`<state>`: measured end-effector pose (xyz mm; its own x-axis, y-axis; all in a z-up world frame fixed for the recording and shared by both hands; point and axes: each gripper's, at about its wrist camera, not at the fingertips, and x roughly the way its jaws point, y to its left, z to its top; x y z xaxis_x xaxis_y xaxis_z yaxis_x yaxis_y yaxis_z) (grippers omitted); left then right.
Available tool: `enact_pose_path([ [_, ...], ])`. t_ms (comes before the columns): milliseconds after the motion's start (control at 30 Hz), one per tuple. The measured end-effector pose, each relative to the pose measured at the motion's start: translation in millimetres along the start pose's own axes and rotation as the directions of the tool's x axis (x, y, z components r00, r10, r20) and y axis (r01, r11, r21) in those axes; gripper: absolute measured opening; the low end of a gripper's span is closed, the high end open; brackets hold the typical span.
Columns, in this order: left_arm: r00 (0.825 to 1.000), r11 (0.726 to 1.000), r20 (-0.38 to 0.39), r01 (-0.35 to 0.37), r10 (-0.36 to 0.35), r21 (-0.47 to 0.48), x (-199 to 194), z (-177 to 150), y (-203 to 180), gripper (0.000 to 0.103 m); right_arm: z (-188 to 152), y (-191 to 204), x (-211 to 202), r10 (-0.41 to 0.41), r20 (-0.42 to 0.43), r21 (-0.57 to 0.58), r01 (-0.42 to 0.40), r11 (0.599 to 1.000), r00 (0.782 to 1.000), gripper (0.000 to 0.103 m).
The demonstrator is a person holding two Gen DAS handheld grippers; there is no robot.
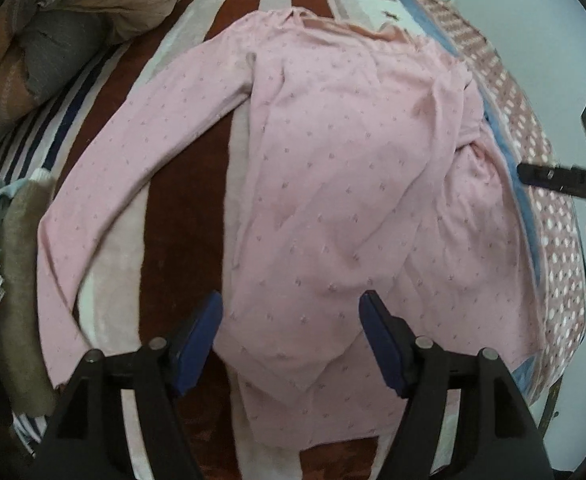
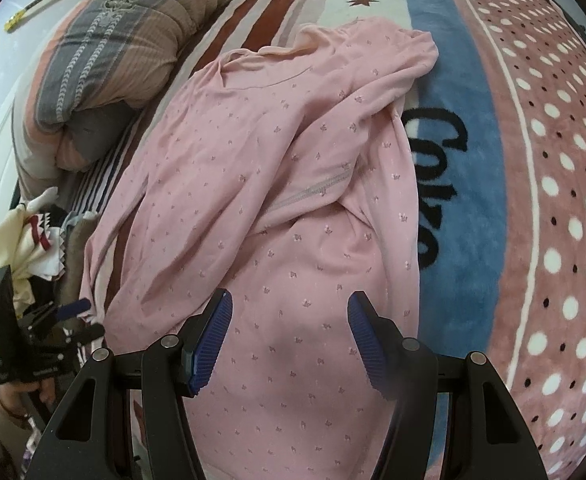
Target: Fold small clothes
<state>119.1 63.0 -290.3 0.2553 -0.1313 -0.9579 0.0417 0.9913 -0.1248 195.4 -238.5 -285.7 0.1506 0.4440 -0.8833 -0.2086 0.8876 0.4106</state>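
Both hand-held grippers, left (image 1: 291, 332) and right (image 2: 289, 336), are hovering with jaws apart over the pink top (image 1: 333, 184), whose bunched sleeve (image 2: 373, 92) toward the bed's (image 2: 533, 200) right edge is needing flattening before folding

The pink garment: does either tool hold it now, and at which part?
Nothing is held. The left tool and the right tool are both open above the pink garment, gripping no part of it.

Both grippers hover over pink garment (image 1: 333, 184), holding nothing: left gripper (image 1: 291, 340) jaws spread wide, right gripper (image 2: 289, 340) likewise.
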Motion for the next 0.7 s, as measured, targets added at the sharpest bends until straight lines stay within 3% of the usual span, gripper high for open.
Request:
enact_pose_path([
  [67,0.999,0.999,0.024,0.047,-0.047,0.001,1.0,13.0,-3.6,0.067,1.5,1.3,0.7,0.004,0.008,-0.008,-0.004,1.0,1.0,0.054],
  [167,0.987,0.989,0.072,0.139,-0.142,0.042,6.3,45.7,-23.9,0.066,8.7,5.4,2.3,0.0,0.024,-0.036,0.001,0.999,1.0,0.024],
  [200,0.984,0.986,0.077,0.154,-0.158,0.06,9.4,53.7,-31.6,0.066,13.0,6.2,4.2,-0.023,0.026,-0.046,0.024,0.999,0.999,0.024],
  [333,0.973,0.969,0.061,0.211,-0.22,0.127,34.7,75.5,-61.5,0.066,28.1,-3.7,10.0,-0.012,0.037,-0.02,0.012,1.0,0.999,0.024],
  [467,0.975,0.964,-0.005,0.219,-0.22,0.151,63.5,69.9,-73.1,0.066,45.1,-20.2,23.1,0.027,0.032,0.03,-0.028,0.999,0.999,0.05],
  [567,0.989,0.974,-0.031,0.15,-0.147,0.172,77.2,64.6,-78.1,0.066,54.4,-25.7,35.6,0.041,0.028,0.04,-0.042,0.998,0.999,0.05],
  [667,0.991,0.982,-0.032,0.135,-0.132,0.129,81.5,58.8,-64.6,0.064,59.5,-28.0,43.0,0.035,0.037,0.053,-0.037,0.998,0.999,0.05],
  [700,0.991,0.985,-0.032,0.131,-0.128,0.113,82.4,56.9,-59.4,0.053,61.1,-29.1,45.6,0.051,0.038,0.062,-0.054,0.997,0.998,0.042],
])
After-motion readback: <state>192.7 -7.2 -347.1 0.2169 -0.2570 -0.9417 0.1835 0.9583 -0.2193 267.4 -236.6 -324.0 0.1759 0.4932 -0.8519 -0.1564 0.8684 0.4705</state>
